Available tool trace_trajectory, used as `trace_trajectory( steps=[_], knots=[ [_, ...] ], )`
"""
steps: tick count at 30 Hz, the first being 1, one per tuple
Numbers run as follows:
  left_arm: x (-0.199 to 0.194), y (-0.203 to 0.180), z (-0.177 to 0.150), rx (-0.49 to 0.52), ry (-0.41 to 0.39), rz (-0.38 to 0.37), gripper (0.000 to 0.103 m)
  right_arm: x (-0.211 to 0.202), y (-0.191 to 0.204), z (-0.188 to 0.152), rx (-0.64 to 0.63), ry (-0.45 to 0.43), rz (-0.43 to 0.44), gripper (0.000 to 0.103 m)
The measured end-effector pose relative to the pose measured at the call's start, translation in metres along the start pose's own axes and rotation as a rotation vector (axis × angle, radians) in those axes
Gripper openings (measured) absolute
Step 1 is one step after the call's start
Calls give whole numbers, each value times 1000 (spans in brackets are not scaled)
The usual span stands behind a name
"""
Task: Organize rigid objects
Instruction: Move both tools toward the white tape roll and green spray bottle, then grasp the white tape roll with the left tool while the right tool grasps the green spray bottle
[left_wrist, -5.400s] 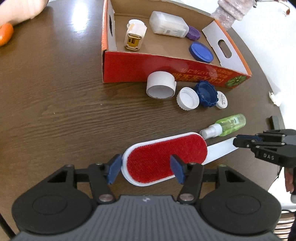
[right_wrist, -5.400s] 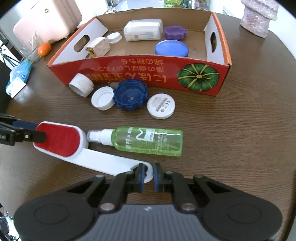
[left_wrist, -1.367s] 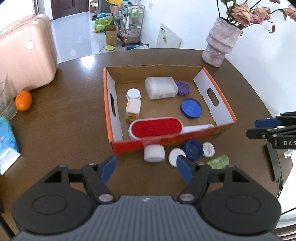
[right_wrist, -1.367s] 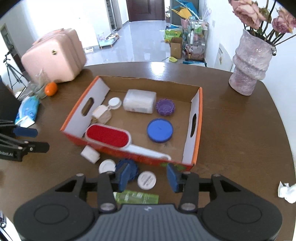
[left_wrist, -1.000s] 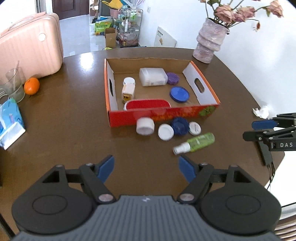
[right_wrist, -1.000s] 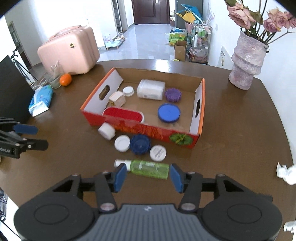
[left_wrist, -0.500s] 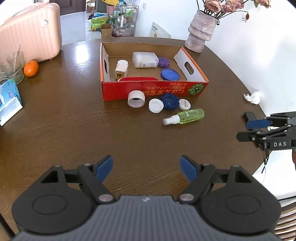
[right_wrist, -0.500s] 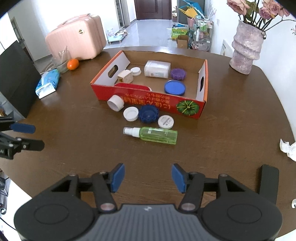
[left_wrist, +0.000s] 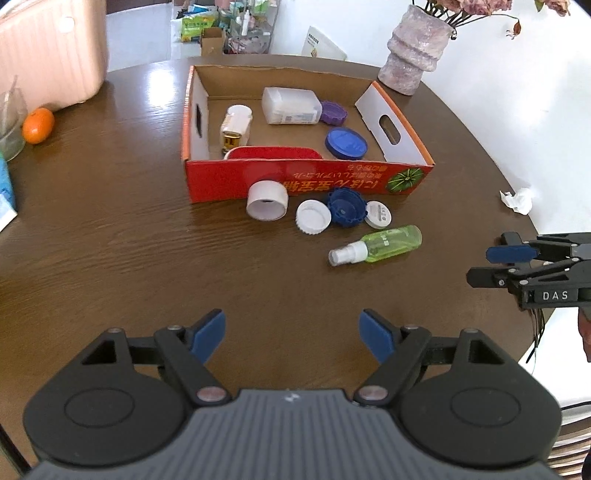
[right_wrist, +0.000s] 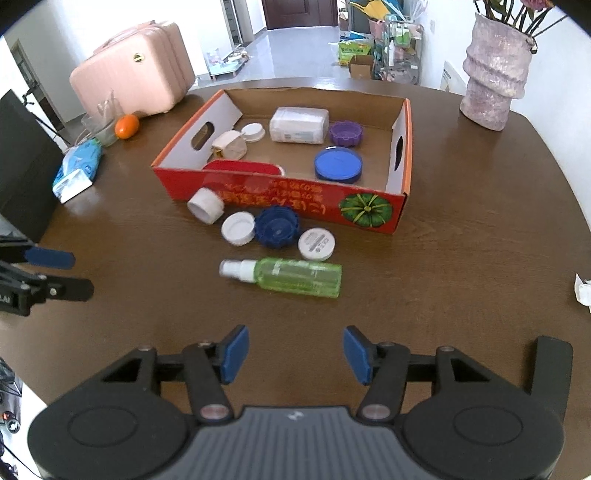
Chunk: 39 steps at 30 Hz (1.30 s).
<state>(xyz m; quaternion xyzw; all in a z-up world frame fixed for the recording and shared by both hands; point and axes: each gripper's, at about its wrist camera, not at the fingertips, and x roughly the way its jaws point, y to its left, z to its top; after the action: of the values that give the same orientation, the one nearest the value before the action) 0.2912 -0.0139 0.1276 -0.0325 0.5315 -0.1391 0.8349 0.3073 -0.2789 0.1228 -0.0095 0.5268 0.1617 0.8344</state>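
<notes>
1. Left wrist view: a dark wooden tabletop (left_wrist: 110, 229) carries a red box (left_wrist: 306, 181); a green spray bottle (left_wrist: 376, 245) lies near it. The left claw (left_wrist: 293, 334) is spread wide, empty, above bare wood.
2. Right wrist view: the right claw (right_wrist: 295, 352) gapes, released, short of the bottle (right_wrist: 288, 277). The box wall (right_wrist: 280, 195) hides most of a red brush (right_wrist: 243, 168).

right hand-held gripper (left_wrist: 480, 266): "DAS" | red box (left_wrist: 306, 182): yellow script, upside down, unreadable
</notes>
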Motion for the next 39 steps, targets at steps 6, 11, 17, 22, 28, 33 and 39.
trace_trajectory(
  steps=[6, 11, 17, 22, 28, 33, 39],
  knots=[
    [35, -6, 28, -5, 35, -13, 82, 29, -15, 24, 16, 14, 27, 55],
    [64, -2, 47, -27, 66, -8, 81, 57, -22, 40, 10, 34, 42, 55],
    [91, 11, 65, -55, 84, 15, 80, 84, -25, 60, -7, 38, 39, 55],
    [109, 20, 77, -68, 96, 23, 80, 100, -25, 70, -25, 42, 39, 55],
    [121, 22, 85, -65, 87, 21, 80, 111, -20, 69, -89, 65, 86, 55],
    [130, 26, 96, -95, 63, 11, 79, 112, -13, 64, -155, 69, 113, 54],
    [150, 33, 99, -131, 117, 25, 54, 109, -9, 59, -177, 85, 152, 54]
  ],
)
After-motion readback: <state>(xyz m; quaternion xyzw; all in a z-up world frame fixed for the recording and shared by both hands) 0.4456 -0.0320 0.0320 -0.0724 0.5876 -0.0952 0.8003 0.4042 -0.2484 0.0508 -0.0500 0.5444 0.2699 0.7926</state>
